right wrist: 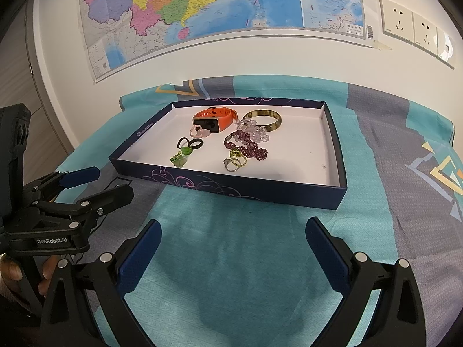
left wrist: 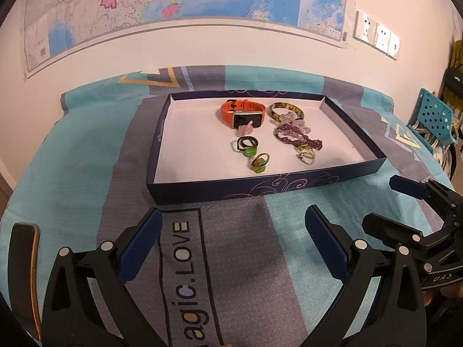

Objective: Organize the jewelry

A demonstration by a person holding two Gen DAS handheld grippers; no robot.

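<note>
left wrist: near, faces tray [left wrist: 289, 188] | right wrist: same tray, rightward

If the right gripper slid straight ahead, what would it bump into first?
Most likely the near wall of the dark blue tray. The right gripper, jaws open and empty, points at it across bare cloth. If held high enough, it might pass over the wall.

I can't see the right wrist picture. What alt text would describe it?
A shallow dark blue tray on a teal and grey cloth holds an orange watch, a bangle, a purple bracelet and rings. Both grippers, right gripper and left gripper, wait open before it.
</note>
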